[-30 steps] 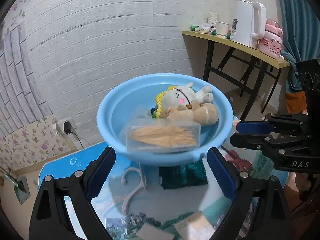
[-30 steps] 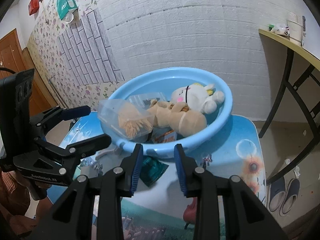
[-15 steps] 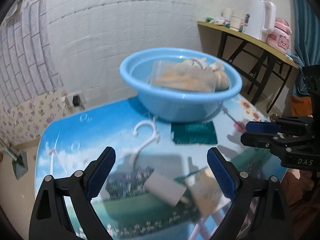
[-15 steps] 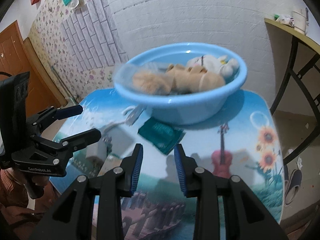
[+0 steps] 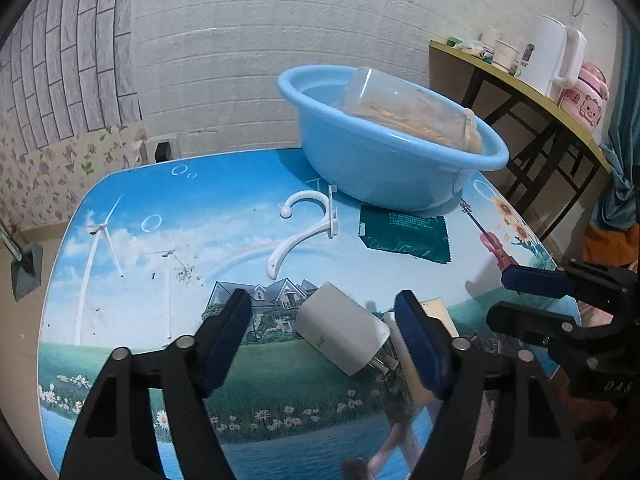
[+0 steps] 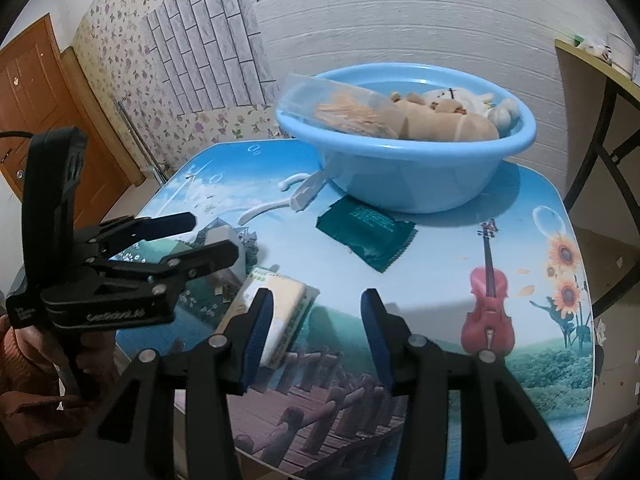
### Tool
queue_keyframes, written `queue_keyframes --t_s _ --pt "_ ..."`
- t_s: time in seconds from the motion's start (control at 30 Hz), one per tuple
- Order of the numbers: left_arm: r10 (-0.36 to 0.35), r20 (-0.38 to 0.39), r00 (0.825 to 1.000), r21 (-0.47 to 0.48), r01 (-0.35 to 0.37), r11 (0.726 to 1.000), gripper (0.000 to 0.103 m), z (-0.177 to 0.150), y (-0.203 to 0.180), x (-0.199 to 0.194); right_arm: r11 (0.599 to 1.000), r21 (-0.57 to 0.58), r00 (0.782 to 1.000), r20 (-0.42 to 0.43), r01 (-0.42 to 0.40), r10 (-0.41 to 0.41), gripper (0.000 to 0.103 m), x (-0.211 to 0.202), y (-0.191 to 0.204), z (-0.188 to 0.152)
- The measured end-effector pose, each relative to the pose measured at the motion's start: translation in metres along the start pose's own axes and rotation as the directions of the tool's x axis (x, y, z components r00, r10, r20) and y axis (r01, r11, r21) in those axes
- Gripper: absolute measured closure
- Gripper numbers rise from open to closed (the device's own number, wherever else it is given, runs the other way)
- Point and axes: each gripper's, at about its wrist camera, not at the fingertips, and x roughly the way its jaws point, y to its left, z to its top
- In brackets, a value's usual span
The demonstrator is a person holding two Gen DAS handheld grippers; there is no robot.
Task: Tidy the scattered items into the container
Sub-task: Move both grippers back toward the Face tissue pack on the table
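Note:
A blue basin (image 5: 384,168) (image 6: 404,176) stands at the table's far side with a clear toothpick box (image 5: 404,108) (image 6: 340,108) and plush toys (image 6: 444,116) in it. On the table lie a white hook (image 5: 304,228) (image 6: 296,196), a green packet (image 5: 404,232) (image 6: 366,232), a white charger plug (image 5: 340,328) (image 6: 224,240) and a yellow-white pack (image 6: 280,312) (image 5: 412,356). My left gripper (image 5: 324,336) (image 6: 204,236) is open with the plug between its fingers. My right gripper (image 6: 316,328) (image 5: 516,296) is open and empty, just right of the pack.
The round table (image 5: 132,240) (image 6: 500,280) carries a printed landscape picture. A side table (image 5: 516,80) with a kettle (image 5: 556,56) and a pink pot (image 5: 584,100) stands at the right by the brick wall. A wooden door (image 6: 36,92) is at the left.
Both grippers have pulled back from the basin and come down toward the near table. The left gripper now straddles the plug. The right gripper has opened wider.

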Motion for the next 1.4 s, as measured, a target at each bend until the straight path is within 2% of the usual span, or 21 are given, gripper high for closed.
queue_keyframes --t_s 0.17,0.27,0.4,0.5,0.67,1.0,1.03,1.13,1.4 --pt "-0.025 -0.017 1.0 -0.002 0.025 1.0 0.041 -0.001 0.0 0.003 1.0 -0.008 1.0 -0.01 -0.01 0.01 0.058 0.003 0.005 -0.001" --pt "-0.051 -0.019 0.999 0.007 0.051 0.999 0.051 -0.002 -0.002 0.002 0.999 -0.016 0.999 -0.019 -0.028 0.028 0.05 0.005 0.01 -0.001" --pt "-0.073 -0.023 0.997 0.019 0.074 0.997 0.064 -0.003 -0.003 0.001 0.998 -0.04 0.998 -0.043 -0.047 0.046 0.049 0.011 0.02 -0.002" --pt "-0.082 -0.023 0.996 0.023 0.082 0.996 0.066 -0.004 -0.001 -0.001 0.997 -0.063 0.997 -0.067 -0.052 0.048 0.048 0.017 0.029 -0.005" --pt "-0.076 -0.019 0.997 0.03 0.077 0.997 0.067 -0.006 0.004 -0.006 0.995 -0.088 0.995 -0.095 -0.049 0.04 0.039 0.026 0.039 -0.009" --pt "-0.057 -0.014 0.998 0.065 0.058 0.996 0.067 -0.013 0.007 -0.014 0.993 -0.118 0.995 -0.103 -0.004 -0.008 0.039 0.038 0.042 -0.013" --pt "-0.056 -0.014 0.998 0.066 0.057 0.996 0.067 -0.013 0.007 -0.015 0.993 -0.114 0.995 -0.103 -0.007 -0.005 0.039 0.038 0.041 -0.013" --pt "-0.053 -0.015 0.998 0.066 0.054 0.996 0.067 -0.015 0.007 -0.015 0.993 -0.119 0.996 -0.094 -0.006 -0.005 0.05 0.035 0.04 -0.014" --pt "-0.037 -0.023 0.999 0.077 0.038 0.996 0.067 -0.02 0.003 -0.015 0.995 -0.1 0.997 -0.07 0.015 -0.022 0.052 0.025 0.027 -0.016"
